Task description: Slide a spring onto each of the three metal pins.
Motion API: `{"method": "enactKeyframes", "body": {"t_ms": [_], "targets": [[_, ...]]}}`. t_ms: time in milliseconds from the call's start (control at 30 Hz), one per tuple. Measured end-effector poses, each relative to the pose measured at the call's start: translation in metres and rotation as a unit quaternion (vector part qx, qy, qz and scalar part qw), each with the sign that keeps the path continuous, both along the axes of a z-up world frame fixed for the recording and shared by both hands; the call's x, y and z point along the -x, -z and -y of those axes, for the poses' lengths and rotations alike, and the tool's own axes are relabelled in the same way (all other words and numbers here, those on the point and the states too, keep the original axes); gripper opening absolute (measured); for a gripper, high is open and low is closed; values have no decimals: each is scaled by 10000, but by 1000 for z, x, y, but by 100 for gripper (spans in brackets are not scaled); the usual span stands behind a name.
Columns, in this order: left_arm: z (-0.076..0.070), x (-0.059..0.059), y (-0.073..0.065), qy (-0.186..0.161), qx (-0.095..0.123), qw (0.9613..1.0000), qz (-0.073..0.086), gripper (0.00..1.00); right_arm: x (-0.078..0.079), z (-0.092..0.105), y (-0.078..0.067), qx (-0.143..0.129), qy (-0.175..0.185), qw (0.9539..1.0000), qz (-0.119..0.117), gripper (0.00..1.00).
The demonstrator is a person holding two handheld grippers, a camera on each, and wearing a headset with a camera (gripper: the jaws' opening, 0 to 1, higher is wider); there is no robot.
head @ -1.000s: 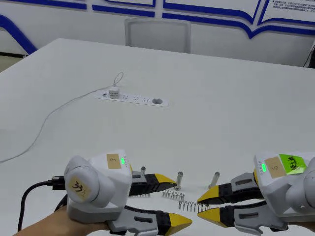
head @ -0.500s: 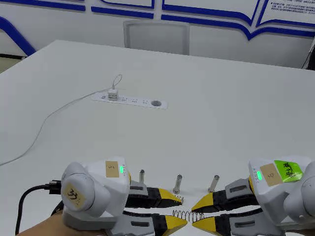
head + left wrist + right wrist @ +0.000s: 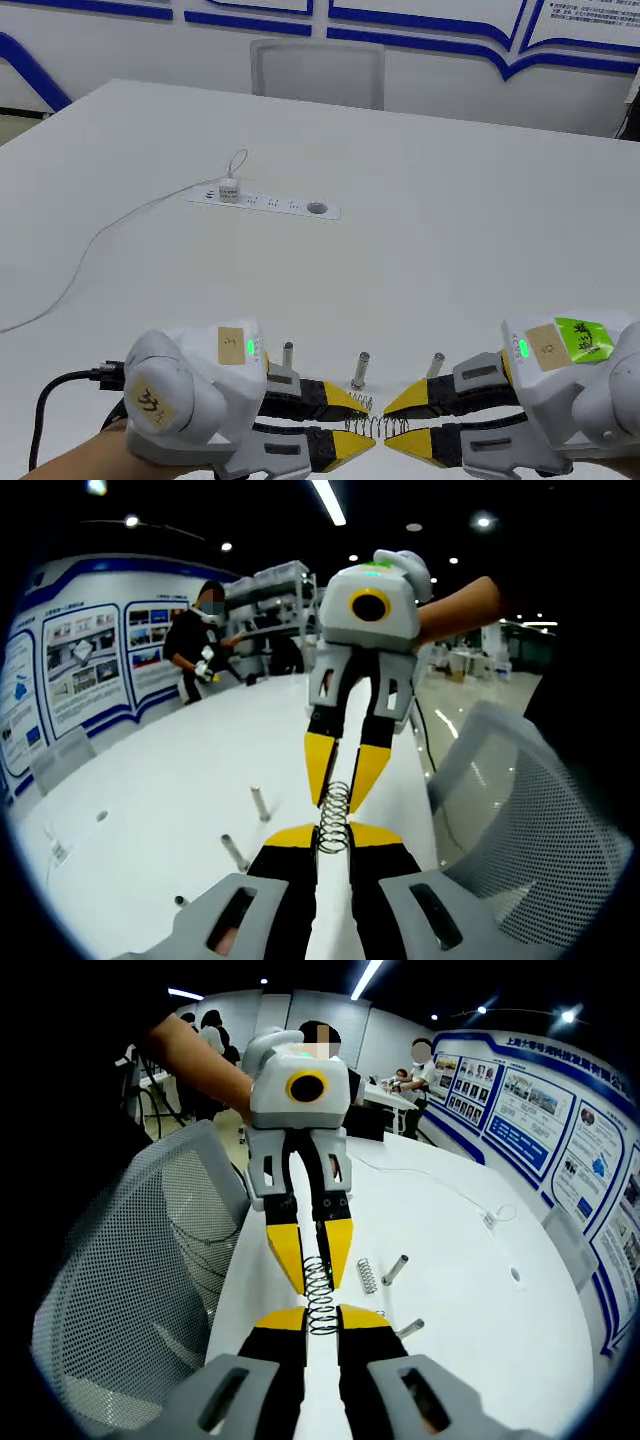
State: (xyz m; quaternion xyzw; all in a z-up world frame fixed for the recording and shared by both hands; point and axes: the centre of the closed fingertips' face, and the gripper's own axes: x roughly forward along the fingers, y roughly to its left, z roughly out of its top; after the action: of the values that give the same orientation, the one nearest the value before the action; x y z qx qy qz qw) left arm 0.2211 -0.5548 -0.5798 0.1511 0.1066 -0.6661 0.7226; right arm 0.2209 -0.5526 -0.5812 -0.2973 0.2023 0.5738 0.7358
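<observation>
A thin spring point(image 3: 378, 428) hangs level between my two grippers, just above the white table point(image 3: 450, 250). My left gripper point(image 3: 366, 424) is shut on its left end and my right gripper point(image 3: 390, 428) on its right end. In the left gripper view the spring point(image 3: 334, 810) runs from my own jaws point(image 3: 333, 837) to the right gripper point(image 3: 336, 802). The right gripper view shows the same spring point(image 3: 318, 1290) from the other side. Three upright metal pins point(image 3: 288, 352) point(image 3: 360, 368) point(image 3: 436, 365) stand in a row just beyond. A second spring point(image 3: 364, 402) lies by the middle pin.
A white power strip point(image 3: 265, 202) with a plugged-in cable point(image 3: 110, 235) lies mid-table. A grey chair point(image 3: 318, 68) stands at the far edge. A white mesh chair point(image 3: 520, 810) is beside the near edge. People stand in the background.
The left gripper's jaws have narrowed and both grippers have drawn together. The spring that lay on the table now sits between their tips.
</observation>
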Motion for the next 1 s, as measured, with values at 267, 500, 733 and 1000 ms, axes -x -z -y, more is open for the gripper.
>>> {"method": "enactKeyframes", "body": {"t_ms": [267,500,733,1000], "targets": [[1,2,-2,122,-96,9996,231,9,-1,3,0,-12,33,9999,-102,13],[1,3,-4,177,-69,9996,214,9,-1,6,5,51,-1,9999,-114,14],[-1,5,0,263,-196,9988,364,9,4,2,-2,-122,-40,9995,-281,11],[1,3,4,174,-382,9980,481,9,7,-8,-19,-530,-44,9976,-443,11]]}}
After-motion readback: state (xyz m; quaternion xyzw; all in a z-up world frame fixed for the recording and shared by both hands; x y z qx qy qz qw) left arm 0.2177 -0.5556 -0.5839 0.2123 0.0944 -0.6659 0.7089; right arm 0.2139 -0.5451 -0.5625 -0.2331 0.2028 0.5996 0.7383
